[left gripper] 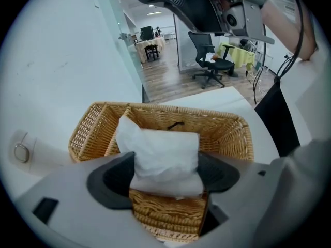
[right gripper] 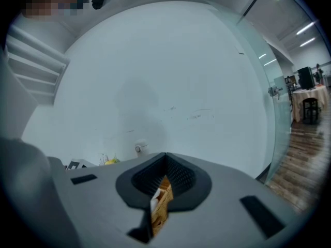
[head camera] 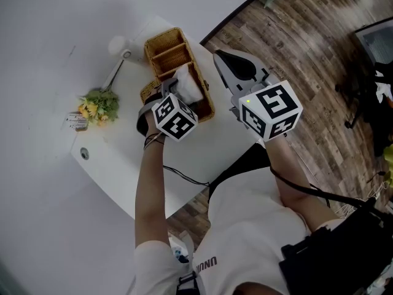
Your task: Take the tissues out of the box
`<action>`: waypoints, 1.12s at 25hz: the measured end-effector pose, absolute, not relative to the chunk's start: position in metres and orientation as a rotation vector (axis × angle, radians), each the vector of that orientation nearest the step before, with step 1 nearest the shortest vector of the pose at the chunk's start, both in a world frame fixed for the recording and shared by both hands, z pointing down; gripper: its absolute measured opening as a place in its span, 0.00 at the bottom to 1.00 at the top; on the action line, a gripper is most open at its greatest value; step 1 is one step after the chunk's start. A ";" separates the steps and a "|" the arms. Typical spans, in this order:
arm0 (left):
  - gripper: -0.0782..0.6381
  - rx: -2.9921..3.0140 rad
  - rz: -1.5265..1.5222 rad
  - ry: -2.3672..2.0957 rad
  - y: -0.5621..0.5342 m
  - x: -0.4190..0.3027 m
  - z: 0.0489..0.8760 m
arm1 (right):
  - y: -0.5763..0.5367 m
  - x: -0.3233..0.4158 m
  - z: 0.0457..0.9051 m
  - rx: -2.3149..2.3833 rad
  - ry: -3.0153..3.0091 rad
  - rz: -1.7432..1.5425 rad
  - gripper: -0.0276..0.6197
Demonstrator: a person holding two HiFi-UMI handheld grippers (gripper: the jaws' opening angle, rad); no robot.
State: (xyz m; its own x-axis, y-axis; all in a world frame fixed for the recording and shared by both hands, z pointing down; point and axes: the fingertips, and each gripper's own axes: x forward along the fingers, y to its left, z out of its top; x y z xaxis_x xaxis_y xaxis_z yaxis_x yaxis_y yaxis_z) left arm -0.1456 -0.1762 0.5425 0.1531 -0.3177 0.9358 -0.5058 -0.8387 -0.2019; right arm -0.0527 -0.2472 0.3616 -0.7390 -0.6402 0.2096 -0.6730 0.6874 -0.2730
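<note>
Gripping a crumpled white tissue, the left gripper sits low over the near end of a rectangular woven wicker box. Jaws closed on the tissue from both sides. The tissue stands up out of the box's woven top, its lower edge touching the weave; whether it is fully free of the opening cannot be told.

Left gripper view: the only close look at the grip. Beyond the tissue are the box's open compartments, split by a wicker divider, with a small dark item lying inside. Further back, a black office chair on wood flooring.

Head view: gives the layout that the gripper views lack. The box lies on a white table, near its far edge. A small bunch of yellow and green flowers lies well to the left of it, and a white round object stands close to the box's far corner. A black cable trails across the table. Brown plank floor on the right.

The right gripper hangs just right of the box, apart from it, tips pointing away from the person.

Right gripper view: jaws brought together, nothing clamped. A thin slit between them shows a sliver of wicker and white beyond. The rest is plain white wall, with the flowers and the round object tiny above the jaw line.
</note>
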 end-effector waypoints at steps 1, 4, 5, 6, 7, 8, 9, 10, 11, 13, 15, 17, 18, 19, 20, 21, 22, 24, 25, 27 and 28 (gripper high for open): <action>0.66 2.264 1.775 -0.815 -0.176 -0.146 0.542 | -0.247 -0.053 0.362 1.089 -2.796 0.513 0.07; 0.62 2.281 1.817 -0.801 -0.176 -0.148 0.543 | -0.246 -0.055 0.361 1.084 -2.798 0.515 0.07; 0.60 2.288 1.834 -0.797 -0.176 -0.149 0.543 | -0.246 -0.055 0.361 1.083 -2.799 0.514 0.07; 0.57 2.295 1.853 -0.796 -0.176 -0.150 0.543 | -0.246 -0.056 0.361 1.082 -2.800 0.514 0.07; 0.54 2.301 1.870 -0.799 -0.177 -0.151 0.543 | -0.245 -0.056 0.360 1.081 -2.801 0.513 0.07; 0.52 2.305 1.885 -0.804 -0.177 -0.151 0.543 | -0.245 -0.056 0.360 1.080 -2.803 0.513 0.07; 0.49 2.308 1.897 -0.806 -0.178 -0.152 0.543 | -0.245 -0.056 0.360 1.080 -2.803 0.512 0.07; 0.49 2.308 1.906 -0.806 -0.178 -0.152 0.543 | -0.244 -0.056 0.359 1.081 -2.804 0.511 0.07; 0.48 2.308 1.913 -0.803 -0.178 -0.152 0.543 | -0.244 -0.055 0.359 1.083 -2.805 0.511 0.07; 0.47 2.310 1.925 -0.792 -0.177 -0.152 0.543 | -0.245 -0.055 0.358 1.085 -2.806 0.509 0.07; 0.46 2.316 1.944 -0.776 -0.176 -0.152 0.543 | -0.244 -0.055 0.357 1.085 -2.807 0.509 0.07; 0.43 2.321 1.966 -0.759 -0.176 -0.152 0.543 | -0.244 -0.056 0.357 1.085 -2.807 0.509 0.07; 0.42 2.323 1.973 -0.749 -0.176 -0.152 0.544 | -0.244 -0.057 0.357 1.085 -2.807 0.509 0.07; 0.41 2.323 1.977 -0.739 -0.176 -0.152 0.544 | -0.244 -0.057 0.357 1.084 -2.808 0.510 0.07; 0.40 2.323 1.982 -0.732 -0.176 -0.152 0.544 | -0.244 -0.058 0.357 1.082 -2.809 0.509 0.07; 0.39 2.324 1.988 -0.728 -0.176 -0.152 0.543 | -0.244 -0.058 0.356 1.082 -2.810 0.508 0.07; 0.38 2.329 1.992 -0.729 -0.177 -0.153 0.543 | -0.244 -0.058 0.356 1.082 -2.811 0.507 0.07; 0.36 2.341 1.990 -0.735 -0.178 -0.154 0.542 | -0.244 -0.059 0.355 1.084 -2.812 0.505 0.07; 0.35 2.345 1.983 -0.735 -0.178 -0.153 0.542 | -0.244 -0.059 0.355 1.085 -2.813 0.504 0.07; 0.35 2.350 1.971 -0.737 -0.178 -0.152 0.541 | -0.244 -0.058 0.353 1.087 -2.813 0.500 0.07; 0.35 2.351 1.968 -0.740 -0.178 -0.152 0.540 | -0.244 -0.057 0.353 1.088 -2.813 0.498 0.07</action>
